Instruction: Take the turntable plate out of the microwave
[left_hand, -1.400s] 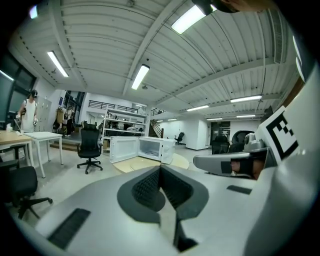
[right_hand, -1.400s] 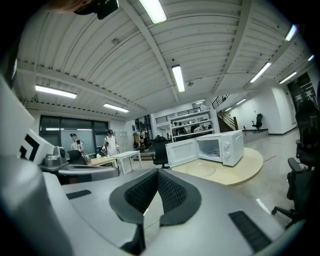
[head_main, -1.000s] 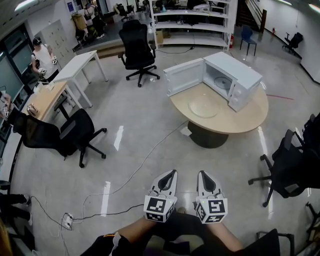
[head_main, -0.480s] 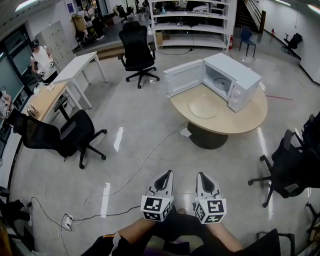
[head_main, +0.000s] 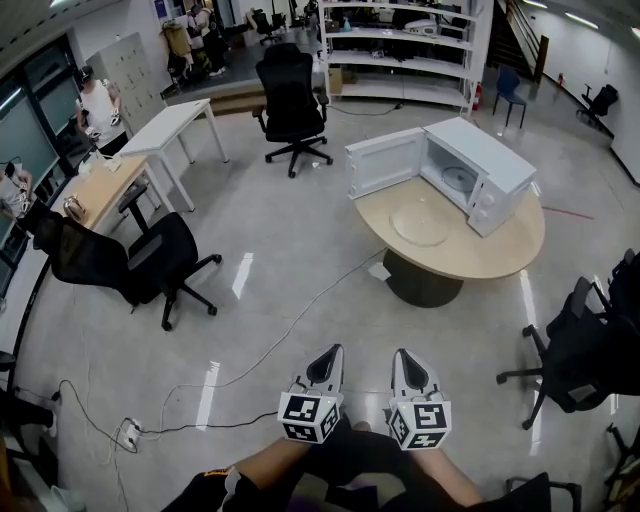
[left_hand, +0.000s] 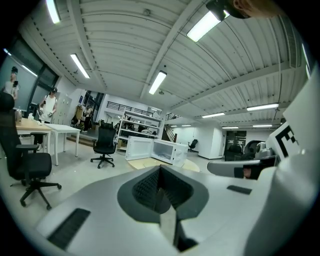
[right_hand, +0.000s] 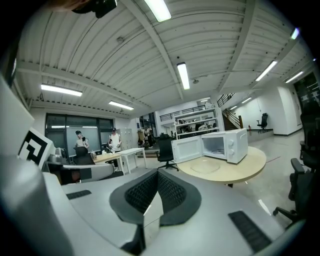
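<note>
A white microwave (head_main: 478, 172) stands on a round wooden table (head_main: 500, 250) with its door (head_main: 382, 163) swung open to the left. A clear glass turntable plate (head_main: 420, 224) lies flat on the table in front of the door. Both grippers are far from the table, low in the head view, side by side above the floor. The left gripper (head_main: 330, 357) is shut and empty. The right gripper (head_main: 409, 360) is shut and empty too. In the right gripper view the microwave (right_hand: 220, 145) and the plate (right_hand: 205, 168) show far ahead.
A cable (head_main: 280, 340) runs across the shiny floor from the table to a power strip (head_main: 130, 434). Black office chairs stand at the left (head_main: 140, 262), at the back (head_main: 292, 105) and at the right (head_main: 590, 345). Desks (head_main: 170, 130) and people are at the far left, shelving (head_main: 400, 50) behind.
The view has shifted, so the table and microwave now sit slightly lower and further right. The left gripper has drifted a little left; the right gripper has kept its place. Both stay shut.
</note>
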